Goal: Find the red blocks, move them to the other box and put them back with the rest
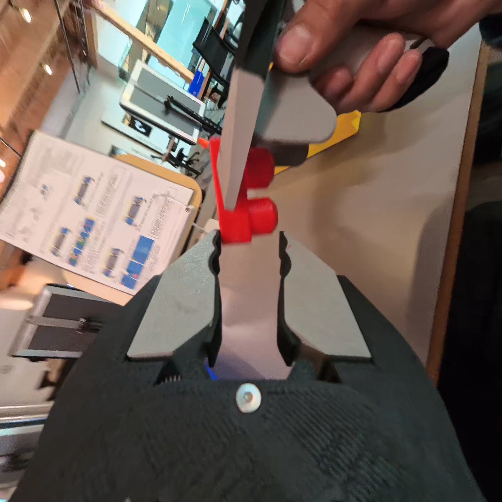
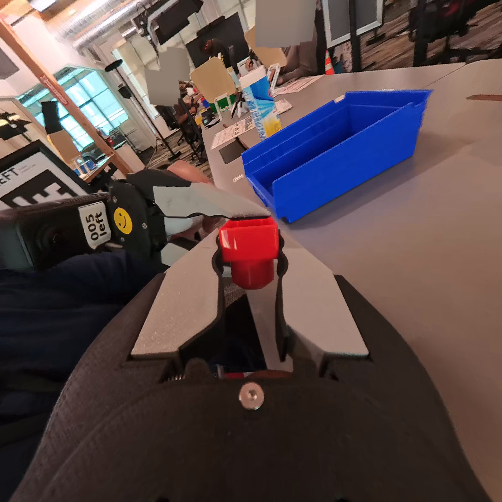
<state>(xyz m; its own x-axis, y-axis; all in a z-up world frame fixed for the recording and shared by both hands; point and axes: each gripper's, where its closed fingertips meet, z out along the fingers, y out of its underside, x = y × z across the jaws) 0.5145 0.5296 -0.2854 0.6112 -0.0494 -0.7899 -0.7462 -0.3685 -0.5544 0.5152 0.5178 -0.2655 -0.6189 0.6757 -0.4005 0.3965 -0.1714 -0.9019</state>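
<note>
Red block [image 2: 248, 244]: bright glossy red, square body and round stud same shade. Right tool [image 2: 249, 245]: grey finger plates, black pads, black textured body, silver screw. Left tool [image 1: 249, 236]: same grey and black; in right wrist view a yellow smiley sticker [image 2: 122, 220] and white tag with black print [image 2: 95, 226]. Bin [image 2: 339, 152]: saturated blue. Counter [image 2: 394, 258]: matte grey-beige, tan wood edge. Yellow piece [image 1: 345, 127] behind right tool. Sheet [image 1: 81, 206]: white, blue patches. Canister [image 2: 262, 108]: blue, yellow, white cap. Cone [image 2: 329, 63]: orange, white band.
</note>
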